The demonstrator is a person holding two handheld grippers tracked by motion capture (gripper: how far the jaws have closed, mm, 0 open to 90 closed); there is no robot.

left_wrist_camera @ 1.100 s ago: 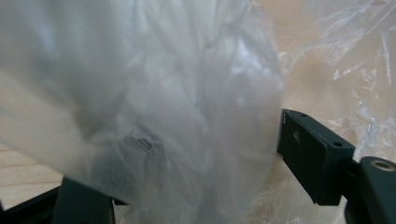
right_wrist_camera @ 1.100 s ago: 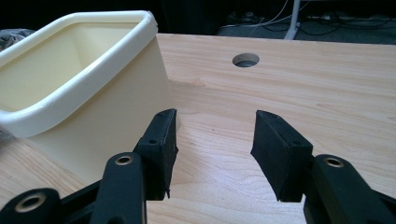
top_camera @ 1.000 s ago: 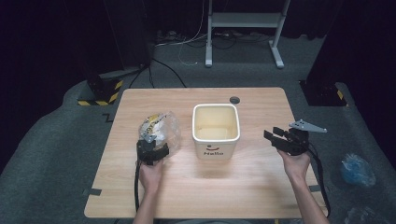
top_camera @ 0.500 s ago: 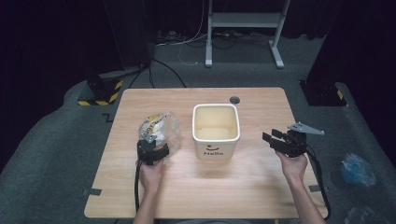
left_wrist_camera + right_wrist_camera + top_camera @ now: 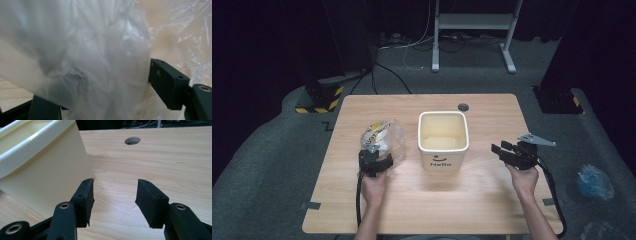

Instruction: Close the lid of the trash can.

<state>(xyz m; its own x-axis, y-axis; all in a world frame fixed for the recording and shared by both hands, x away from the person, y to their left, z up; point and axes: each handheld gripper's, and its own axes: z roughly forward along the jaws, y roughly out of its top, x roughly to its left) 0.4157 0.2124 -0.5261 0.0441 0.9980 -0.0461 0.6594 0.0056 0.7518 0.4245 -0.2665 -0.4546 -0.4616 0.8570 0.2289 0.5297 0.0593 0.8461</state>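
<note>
A clear plastic bag (image 5: 384,137) with yellow and white contents lies on the left of the wooden table (image 5: 492,200). My left gripper (image 5: 374,152) is at the bag's near edge. In the left gripper view the crumpled bag (image 5: 87,50) fills the gap between the jaws of the left gripper (image 5: 100,82); it presses on the right pad and hides the left one. A cream bin (image 5: 432,161) marked "Hello" stands upright and empty at the centre. My right gripper (image 5: 501,147) hovers open just right of the bin. Nothing lies between the jaws of the right gripper (image 5: 115,187), and the bin's wall (image 5: 45,177) is beside its left jaw.
A round cable hole (image 5: 463,106) sits near the table's far edge, seen ahead of the right jaws as the hole (image 5: 132,140). On the floor are a metal stand (image 5: 472,30) at the back, a yellow-black striped block (image 5: 319,102) at the left and blue crumpled plastic (image 5: 592,180) at the right.
My right gripper has edged left toward the bin. The left gripper and the bag have stayed where they were.
</note>
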